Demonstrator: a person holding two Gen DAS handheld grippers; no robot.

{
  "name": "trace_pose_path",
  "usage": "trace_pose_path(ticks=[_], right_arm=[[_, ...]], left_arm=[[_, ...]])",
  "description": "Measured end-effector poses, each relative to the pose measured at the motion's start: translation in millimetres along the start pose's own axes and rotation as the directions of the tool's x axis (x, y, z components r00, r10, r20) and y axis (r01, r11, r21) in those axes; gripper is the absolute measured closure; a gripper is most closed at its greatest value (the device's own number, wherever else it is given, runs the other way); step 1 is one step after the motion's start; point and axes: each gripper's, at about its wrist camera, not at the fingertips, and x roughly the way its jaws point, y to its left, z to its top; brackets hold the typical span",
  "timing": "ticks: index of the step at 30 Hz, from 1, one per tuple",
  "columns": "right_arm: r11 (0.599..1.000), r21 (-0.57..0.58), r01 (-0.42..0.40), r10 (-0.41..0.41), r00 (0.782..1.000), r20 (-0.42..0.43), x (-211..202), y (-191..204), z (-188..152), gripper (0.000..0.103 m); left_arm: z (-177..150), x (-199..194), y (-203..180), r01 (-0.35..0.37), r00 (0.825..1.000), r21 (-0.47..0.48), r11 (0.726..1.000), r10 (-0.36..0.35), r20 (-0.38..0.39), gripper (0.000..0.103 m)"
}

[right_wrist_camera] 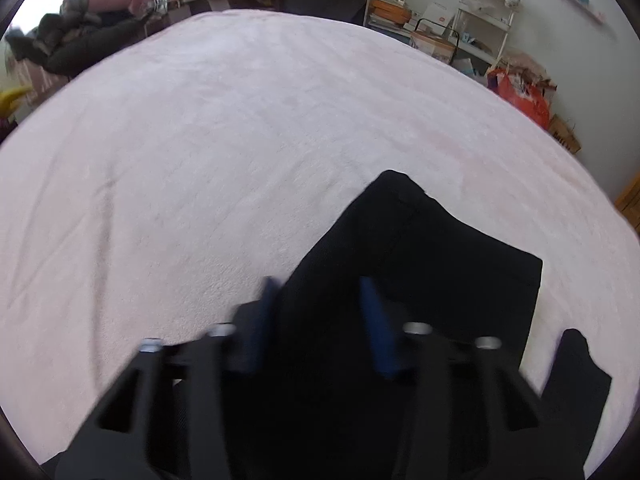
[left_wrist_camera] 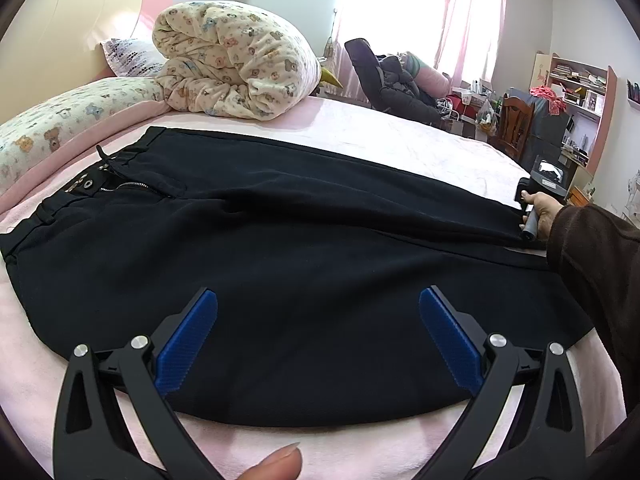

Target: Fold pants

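Black pants [left_wrist_camera: 304, 240] lie flat across the pink bed, waistband with zipper [left_wrist_camera: 120, 186] at the left, legs running right. My left gripper [left_wrist_camera: 318, 312] is open, its blue pads [left_wrist_camera: 188, 340] spread wide over the near thigh edge, holding nothing. My right gripper is seen from outside in the left wrist view [left_wrist_camera: 528, 216], held in a hand at the far leg end. In the right wrist view the right gripper [right_wrist_camera: 316, 320] is blurred, its jaws part open around the edge of the black leg cloth [right_wrist_camera: 400, 248], with a gap between the pads.
A rolled bear-print quilt [left_wrist_camera: 236, 60] and pillows [left_wrist_camera: 68, 120] sit at the head of the bed. Pink bedspread [right_wrist_camera: 200, 140] stretches beyond the leg ends. A chair with clothes [left_wrist_camera: 396, 80], shelves and clutter stand past the bed's far side.
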Motion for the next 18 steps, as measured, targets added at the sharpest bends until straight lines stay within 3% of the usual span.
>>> trace_pose_path(ticks=[2, 3, 5, 8, 10, 13, 16, 18], right_arm=[[0.996, 0.044, -0.077, 0.078, 0.997, -0.014, -1, -13, 1, 0.084], [0.991, 0.064, -0.116, 0.118, 0.993, -0.024, -2, -20, 3, 0.086], [0.969, 0.127, -0.212, 0.219, 0.975, -0.041, -4, -37, 3, 0.094], [0.916, 0.209, -0.344, 0.357, 0.934, -0.031, -13, -61, 0, 0.096], [0.877, 0.232, -0.421, 0.433, 0.901, -0.004, -23, -77, -3, 0.096], [0.777, 0.274, -0.568, 0.582, 0.813, 0.034, -44, -114, -17, 0.096], [0.704, 0.274, -0.655, 0.668, 0.742, 0.057, -69, -156, -39, 0.096], [0.687, 0.254, -0.681, 0.689, 0.721, 0.071, -85, -180, -56, 0.097]], left_arm=[[1, -1, 2, 0.005, 1.0, -0.004, 1.0, -0.005, 0.004, 0.002], [2, -1, 2, 0.01, 1.0, -0.007, 1.0, -0.01, 0.006, 0.002], [2, -3, 4, 0.027, 1.0, -0.015, 1.0, -0.026, 0.01, 0.002], [3, -3, 7, 0.048, 0.999, -0.029, 0.998, -0.048, 0.01, 0.002], [3, -3, 9, 0.052, 0.999, -0.045, 0.998, -0.052, 0.011, 0.002], [4, -6, 12, 0.066, 0.998, -0.065, 0.996, -0.064, 0.022, 0.002], [6, -12, 15, 0.076, 0.996, -0.091, 0.993, -0.071, 0.05, 0.002], [6, -20, 20, 0.103, 0.99, -0.123, 0.987, -0.09, 0.105, 0.002]])
